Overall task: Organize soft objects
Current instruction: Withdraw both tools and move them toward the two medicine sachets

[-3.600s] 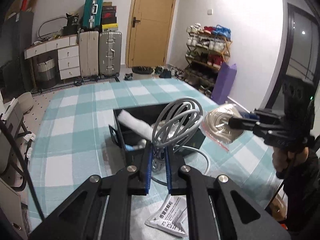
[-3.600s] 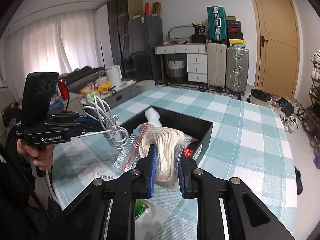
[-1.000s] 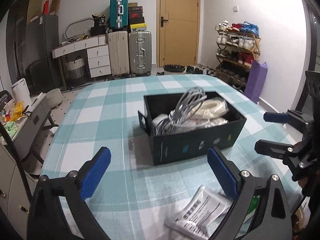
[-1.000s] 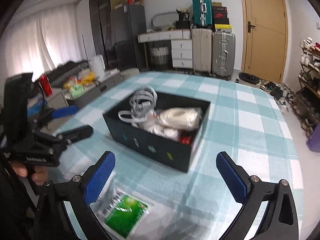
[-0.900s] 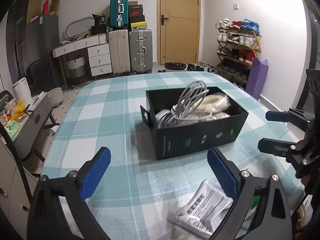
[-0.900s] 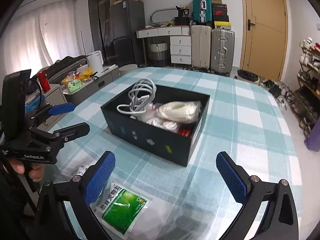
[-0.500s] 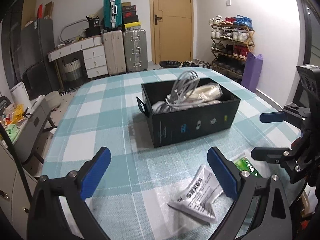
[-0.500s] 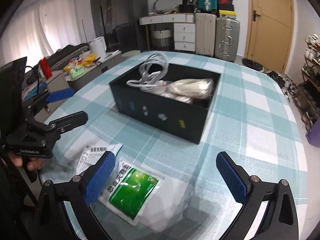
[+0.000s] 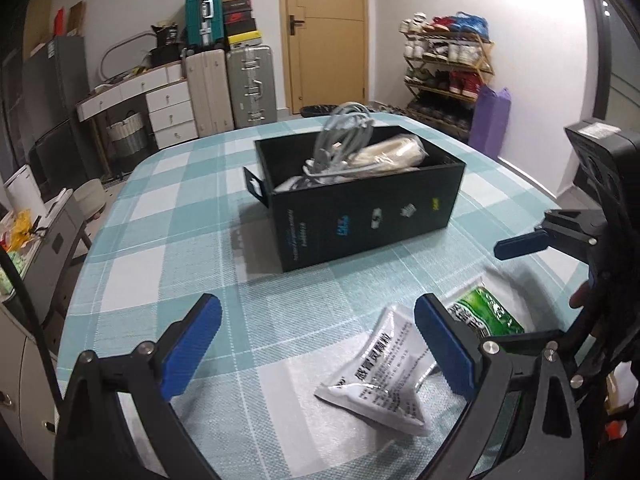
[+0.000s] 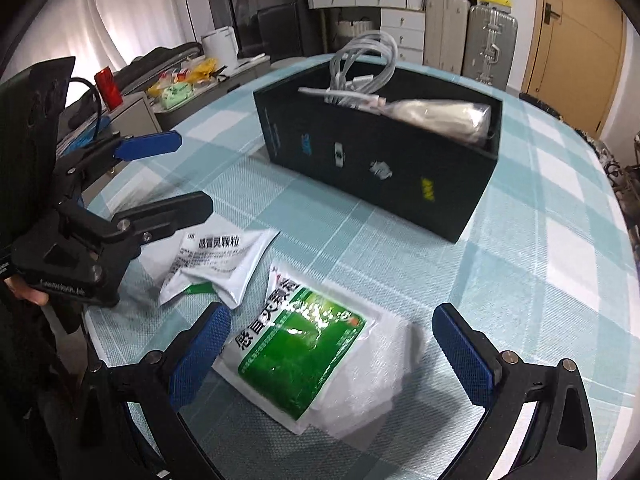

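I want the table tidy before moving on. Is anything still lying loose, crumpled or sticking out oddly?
Yes. Two packets lie loose on the tablecloth, outside the black box: a green packet and a crumpled white packet beside it. In the box, the white cable coil sticks up above the rim. Both grippers are open and empty.

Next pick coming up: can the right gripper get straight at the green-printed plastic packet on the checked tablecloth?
Probably yes: the right gripper is open, the green-printed plastic packet lies uncovered between its fingers.
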### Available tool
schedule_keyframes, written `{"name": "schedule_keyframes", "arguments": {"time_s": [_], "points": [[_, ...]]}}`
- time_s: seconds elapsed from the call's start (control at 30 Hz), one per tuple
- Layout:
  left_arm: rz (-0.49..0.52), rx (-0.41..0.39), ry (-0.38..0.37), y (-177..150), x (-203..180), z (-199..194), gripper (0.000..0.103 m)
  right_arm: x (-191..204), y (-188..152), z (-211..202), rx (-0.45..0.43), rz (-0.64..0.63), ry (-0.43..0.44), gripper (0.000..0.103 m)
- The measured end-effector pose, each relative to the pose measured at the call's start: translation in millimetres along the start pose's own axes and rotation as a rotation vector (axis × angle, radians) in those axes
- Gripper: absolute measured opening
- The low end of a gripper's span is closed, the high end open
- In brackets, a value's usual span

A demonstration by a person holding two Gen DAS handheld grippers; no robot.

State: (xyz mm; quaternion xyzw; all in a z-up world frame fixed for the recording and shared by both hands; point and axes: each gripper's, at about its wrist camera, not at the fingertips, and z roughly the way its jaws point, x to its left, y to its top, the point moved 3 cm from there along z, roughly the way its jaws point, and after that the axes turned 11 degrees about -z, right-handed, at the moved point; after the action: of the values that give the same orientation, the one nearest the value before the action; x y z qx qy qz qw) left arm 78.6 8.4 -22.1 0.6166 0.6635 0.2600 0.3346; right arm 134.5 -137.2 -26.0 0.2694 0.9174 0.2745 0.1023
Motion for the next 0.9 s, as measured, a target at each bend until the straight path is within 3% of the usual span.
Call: {"name": "schedule_keyframes", "arguments": {"time_s": [0.27,0.9], "points": [[0.013,0.025,-0.018,-5.4,-3.8,2.4,0.098,-5.2,-7.7,5.6,0.045,-0.004,-0.012,0.102],[0.083,0.076,-0.011,-11.8,-17.7,7.3,0.098,-7.1,-9.9,5.6,0.035,-0.024,-0.017,0.102]]}}
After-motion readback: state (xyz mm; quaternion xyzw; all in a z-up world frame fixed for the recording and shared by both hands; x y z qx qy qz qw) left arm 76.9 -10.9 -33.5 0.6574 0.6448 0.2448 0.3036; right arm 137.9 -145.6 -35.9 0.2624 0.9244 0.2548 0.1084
